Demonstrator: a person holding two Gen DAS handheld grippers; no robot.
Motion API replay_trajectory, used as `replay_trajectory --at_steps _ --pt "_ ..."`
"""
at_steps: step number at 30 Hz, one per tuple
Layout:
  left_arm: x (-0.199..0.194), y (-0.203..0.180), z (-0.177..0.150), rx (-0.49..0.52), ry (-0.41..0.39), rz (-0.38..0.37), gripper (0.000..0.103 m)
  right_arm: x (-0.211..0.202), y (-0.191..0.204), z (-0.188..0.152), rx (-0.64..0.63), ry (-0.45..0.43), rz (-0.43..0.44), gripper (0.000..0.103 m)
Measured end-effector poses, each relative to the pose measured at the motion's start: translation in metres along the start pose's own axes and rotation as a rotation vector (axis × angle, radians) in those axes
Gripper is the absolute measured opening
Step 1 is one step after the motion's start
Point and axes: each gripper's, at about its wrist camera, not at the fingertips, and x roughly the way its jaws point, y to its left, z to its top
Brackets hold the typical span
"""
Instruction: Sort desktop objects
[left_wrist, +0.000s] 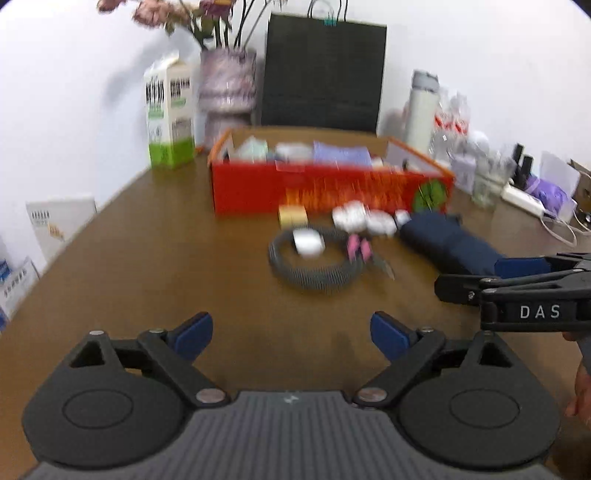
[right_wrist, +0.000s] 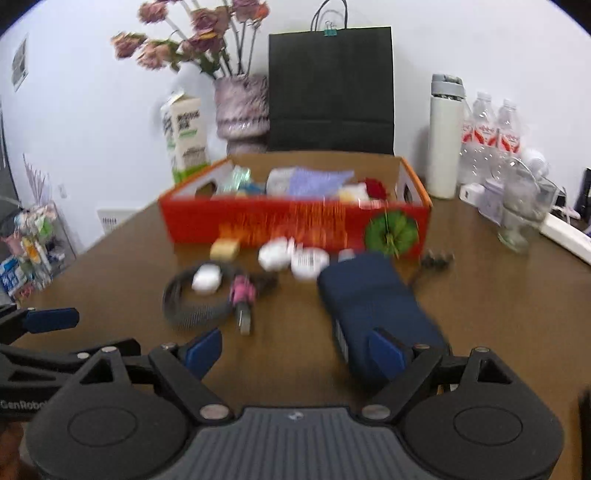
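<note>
Brown wooden table (left_wrist: 147, 258) carries everything, with a white wall behind. Only the right wrist view shows the red rose (right_wrist: 376, 188) inside the orange-red cardboard box (right_wrist: 295, 225) and the water bottles (right_wrist: 491, 136) far right of its fingers. Ahead of both grippers lie a navy folded umbrella (right_wrist: 373, 295), a grey coiled cable (left_wrist: 314, 271) ringing a white charger (left_wrist: 307, 242), white round cases (right_wrist: 291, 258) and a small yellow block (left_wrist: 293, 215). Left gripper (left_wrist: 291, 332) and right gripper (right_wrist: 295, 349) both have fingers spread apart, holding nothing; the right one's right fingertip (right_wrist: 386, 350) overlaps the umbrella.
</note>
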Motion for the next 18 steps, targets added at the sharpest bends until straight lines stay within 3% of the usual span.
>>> replay_trajectory --at_steps 3,7,15,18 --pt "-0.01 -0.003 -0.023 -0.007 0.028 0.001 0.095 -0.017 0.005 -0.024 -0.036 -0.005 0.013 0.086" --pt "-0.018 -0.009 -0.033 0.009 -0.014 0.031 0.095 -0.024 0.003 -0.043 -0.046 0.004 0.03 0.086" --pt "-0.012 -0.01 -0.035 0.001 0.007 0.03 0.095 -0.026 0.005 -0.042 -0.048 -0.018 0.033 0.084" --pt "-0.013 -0.003 -0.035 -0.047 -0.001 0.046 0.095 -0.021 0.009 -0.023 -0.038 -0.041 0.092 0.079"
